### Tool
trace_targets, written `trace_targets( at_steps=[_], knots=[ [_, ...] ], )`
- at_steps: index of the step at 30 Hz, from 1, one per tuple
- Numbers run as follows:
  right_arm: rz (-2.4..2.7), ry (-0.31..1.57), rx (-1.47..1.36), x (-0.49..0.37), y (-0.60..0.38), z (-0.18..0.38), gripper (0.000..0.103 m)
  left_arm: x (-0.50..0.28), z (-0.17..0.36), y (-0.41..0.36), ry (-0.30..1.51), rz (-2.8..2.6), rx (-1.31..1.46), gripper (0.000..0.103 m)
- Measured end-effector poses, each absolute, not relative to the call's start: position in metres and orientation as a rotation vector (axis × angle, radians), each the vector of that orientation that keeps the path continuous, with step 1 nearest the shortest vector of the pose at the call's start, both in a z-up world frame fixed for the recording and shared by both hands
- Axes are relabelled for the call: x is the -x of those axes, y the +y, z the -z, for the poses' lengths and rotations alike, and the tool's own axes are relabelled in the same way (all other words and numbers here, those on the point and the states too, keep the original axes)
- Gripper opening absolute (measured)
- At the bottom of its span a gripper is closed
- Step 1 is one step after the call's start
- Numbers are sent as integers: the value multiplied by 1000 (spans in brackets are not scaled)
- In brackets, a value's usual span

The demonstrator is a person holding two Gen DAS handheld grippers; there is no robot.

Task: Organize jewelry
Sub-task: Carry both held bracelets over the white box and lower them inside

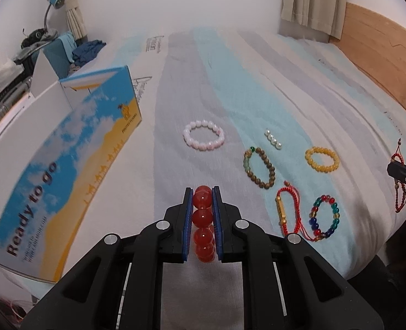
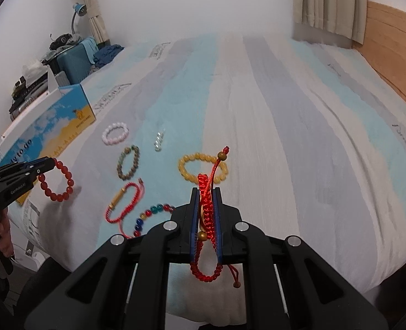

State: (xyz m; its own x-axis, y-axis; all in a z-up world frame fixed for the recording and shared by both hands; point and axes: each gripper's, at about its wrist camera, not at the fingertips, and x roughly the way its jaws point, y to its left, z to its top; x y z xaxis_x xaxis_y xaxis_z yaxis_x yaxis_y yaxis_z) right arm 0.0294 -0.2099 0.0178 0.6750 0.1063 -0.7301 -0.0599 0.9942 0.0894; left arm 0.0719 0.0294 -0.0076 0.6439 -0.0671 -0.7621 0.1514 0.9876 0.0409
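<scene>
With the left gripper (image 1: 203, 192) pinching the red round-bead bracelet (image 1: 203, 220) and the right gripper (image 2: 206, 192) pinching the red braided cord bracelet (image 2: 206, 209), carry both steadily toward the open blue-and-yellow cardboard box (image 1: 65, 148) at left of frame, releasing only above it.

At the bottom centre of the frame, the left gripper (image 1: 203, 192) is clamped on a red bead bracelet (image 1: 202, 217), its beads stacked between the blue pads. At the left stands an open cardboard box (image 1: 65, 162) printed with sky, sand and "Ready to go". On the striped bedspread (image 1: 258, 82) lie a pink bead bracelet (image 1: 187, 137), a short pearl strand (image 1: 273, 139), a brown bead bracelet (image 1: 269, 165), a yellow bead bracelet (image 1: 335, 159), a red cord bracelet (image 1: 281, 209) and a multicoloured bead bracelet (image 1: 335, 214). At the right edge, the right gripper (image 1: 390, 168) pinches a red braided bracelet (image 1: 401, 203).
</scene>
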Motion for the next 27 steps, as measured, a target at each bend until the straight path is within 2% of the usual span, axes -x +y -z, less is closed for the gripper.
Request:
trace_targets(
  at_steps=[12, 27],
  knots=[
    [-167, 785, -30, -43, -169, -67, 9, -73, -41, 46, 833, 117, -90, 13],
    [-296, 714, 78, -74, -64, -130, 9, -77, -105, 103, 761, 56, -63, 13]
  ],
)
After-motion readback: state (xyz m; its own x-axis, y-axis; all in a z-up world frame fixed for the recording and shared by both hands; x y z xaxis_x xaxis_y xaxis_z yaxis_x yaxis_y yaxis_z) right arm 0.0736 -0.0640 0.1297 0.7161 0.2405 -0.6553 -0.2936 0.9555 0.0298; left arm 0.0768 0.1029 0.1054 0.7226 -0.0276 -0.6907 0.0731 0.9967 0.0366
